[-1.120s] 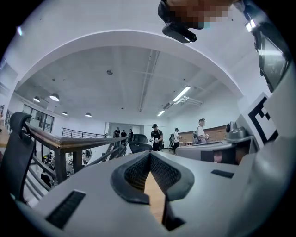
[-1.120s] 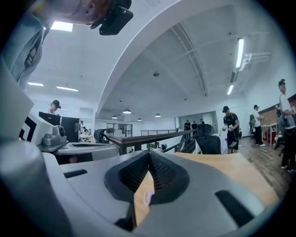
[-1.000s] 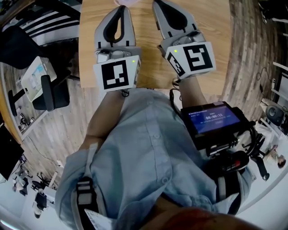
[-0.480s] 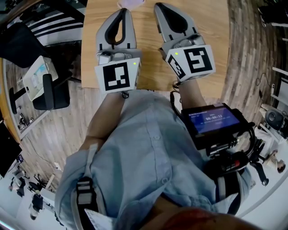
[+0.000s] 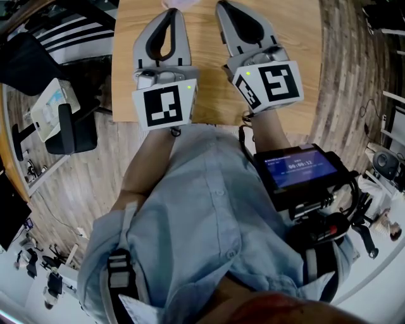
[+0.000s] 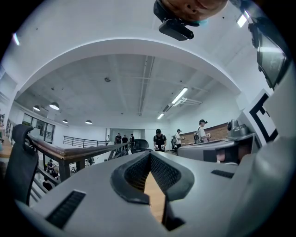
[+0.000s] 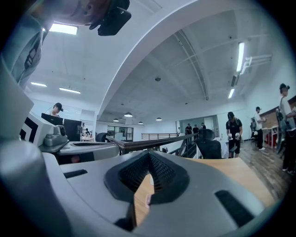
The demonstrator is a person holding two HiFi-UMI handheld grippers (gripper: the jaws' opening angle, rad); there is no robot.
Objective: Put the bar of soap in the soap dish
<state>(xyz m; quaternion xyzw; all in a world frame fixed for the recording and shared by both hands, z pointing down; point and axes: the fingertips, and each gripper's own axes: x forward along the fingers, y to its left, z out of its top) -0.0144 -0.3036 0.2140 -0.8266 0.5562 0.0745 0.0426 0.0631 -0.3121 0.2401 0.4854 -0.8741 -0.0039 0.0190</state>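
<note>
Left gripper, right gripper side by side over table (near edge); chair left of table.

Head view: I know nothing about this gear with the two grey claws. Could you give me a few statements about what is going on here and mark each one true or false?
1. The left gripper and the right gripper are both over a wooden table. True.
2. The right gripper is clamped on a bar of soap. False: its jaws are shut on nothing.
3. The left gripper's jaws stand wide apart. False: their tips meet, with nothing between them.
4. A device with a lit blue screen sits at the person's right side. True.
5. The person wears a light blue shirt. True.
</note>
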